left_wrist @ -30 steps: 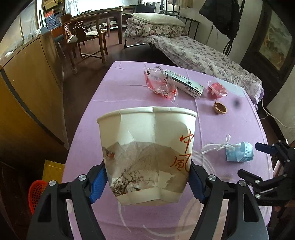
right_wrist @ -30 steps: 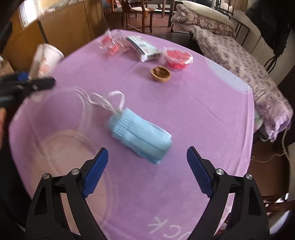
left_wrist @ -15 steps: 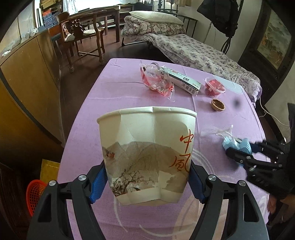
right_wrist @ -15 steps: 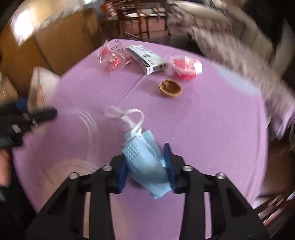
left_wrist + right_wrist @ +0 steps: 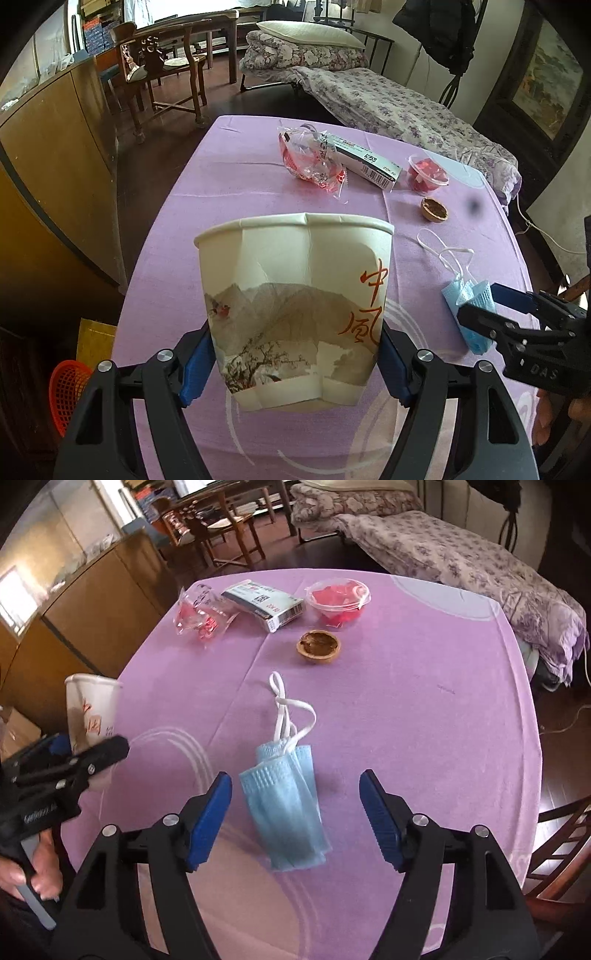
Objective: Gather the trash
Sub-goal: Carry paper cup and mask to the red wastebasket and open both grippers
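My left gripper (image 5: 295, 365) is shut on a dented paper cup (image 5: 295, 310) with a landscape print, held upright above the purple table (image 5: 207, 229). The cup also shows in the right wrist view (image 5: 92, 709). My right gripper (image 5: 295, 812) is open, its jaws wide on either side of a folded blue face mask (image 5: 288, 805) that lies on the table with its white ear loops pointing away. In the left wrist view the mask (image 5: 469, 306) sits at the right gripper's tips (image 5: 491, 306).
At the table's far end lie a crumpled red-clear wrapper (image 5: 199, 616), a white box (image 5: 266, 603), a plastic cup of red pieces (image 5: 338, 602) and a brown nutshell (image 5: 317, 646). A red basket (image 5: 68, 391) stands on the floor left. A bed lies beyond.
My right gripper was shut on the mask half a second ago; now its jaws stand open and the mask lies between them on the table. The left gripper still holds the cup.
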`<state>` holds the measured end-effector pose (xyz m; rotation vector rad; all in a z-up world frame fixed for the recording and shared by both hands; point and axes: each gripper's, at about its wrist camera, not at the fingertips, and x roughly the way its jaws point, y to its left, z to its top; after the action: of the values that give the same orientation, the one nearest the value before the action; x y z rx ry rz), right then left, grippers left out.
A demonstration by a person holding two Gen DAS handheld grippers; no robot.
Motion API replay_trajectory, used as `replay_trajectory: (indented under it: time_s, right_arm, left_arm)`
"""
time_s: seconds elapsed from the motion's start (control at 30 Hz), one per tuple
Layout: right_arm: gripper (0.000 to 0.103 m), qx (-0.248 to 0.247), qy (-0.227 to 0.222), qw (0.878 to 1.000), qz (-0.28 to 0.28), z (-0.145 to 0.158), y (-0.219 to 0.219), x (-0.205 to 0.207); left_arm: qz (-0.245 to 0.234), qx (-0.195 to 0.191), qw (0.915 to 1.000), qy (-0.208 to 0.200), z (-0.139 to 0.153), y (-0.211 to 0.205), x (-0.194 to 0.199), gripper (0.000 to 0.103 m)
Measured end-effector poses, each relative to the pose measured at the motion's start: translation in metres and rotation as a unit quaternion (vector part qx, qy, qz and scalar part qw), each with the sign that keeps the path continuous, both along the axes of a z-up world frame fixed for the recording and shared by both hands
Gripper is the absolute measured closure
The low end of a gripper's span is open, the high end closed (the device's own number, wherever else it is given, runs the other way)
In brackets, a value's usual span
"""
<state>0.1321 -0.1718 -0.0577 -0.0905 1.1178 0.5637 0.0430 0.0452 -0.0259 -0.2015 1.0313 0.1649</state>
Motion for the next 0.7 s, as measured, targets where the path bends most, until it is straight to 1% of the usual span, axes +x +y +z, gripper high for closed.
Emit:
replay_trajectory:
  time_s: [0.2,0.27,0.3,0.37,0.4,0.43,0.47,0.57,0.7]
  right_arm:
    - [0.034,-0.045,-0.020,0.999,0.020,-0.001,0.007,-0.003]
    - [0.040,-0.053,-0.022,0.998,0.028,-0.002,0.010,-0.006]
    - [0.045,-0.057,-0.024,0.998,0.031,-0.002,0.013,-0.007]
    - [0.058,-0.066,-0.027,0.997,0.035,-0.004,0.016,-0.008]
    - [0.061,-0.068,-0.028,0.997,0.035,-0.004,0.016,-0.009]
    - [0.067,-0.069,-0.027,0.997,0.034,-0.005,0.018,-0.011]
    - [0.068,-0.072,-0.029,0.997,0.030,-0.005,0.018,-0.011]
    - [0.078,-0.076,-0.037,0.996,0.024,-0.003,0.021,-0.010]
    - [0.078,-0.037,-0.035,0.999,0.004,0.008,0.015,-0.014]
  left_arm:
    - [0.000,0.000,1.0000,-0.002,0.000,0.000,0.000,0.028]
    - [0.000,-0.001,1.0000,-0.002,0.000,0.000,0.000,0.028]
    - [0.000,-0.001,1.0000,-0.003,0.000,0.000,-0.001,0.028]
    - [0.000,0.000,1.0000,-0.004,0.000,-0.001,-0.001,0.028]
    - [0.000,-0.001,1.0000,-0.005,0.000,-0.001,-0.002,0.028]
    - [-0.001,-0.003,1.0000,-0.006,0.001,-0.001,-0.002,0.028]
    - [-0.001,-0.003,1.0000,-0.007,0.002,-0.001,-0.003,0.028]
    - [-0.001,-0.006,0.9999,-0.010,0.005,-0.002,-0.006,0.028]
    - [-0.002,-0.012,0.9995,-0.028,0.018,-0.004,-0.017,0.028]
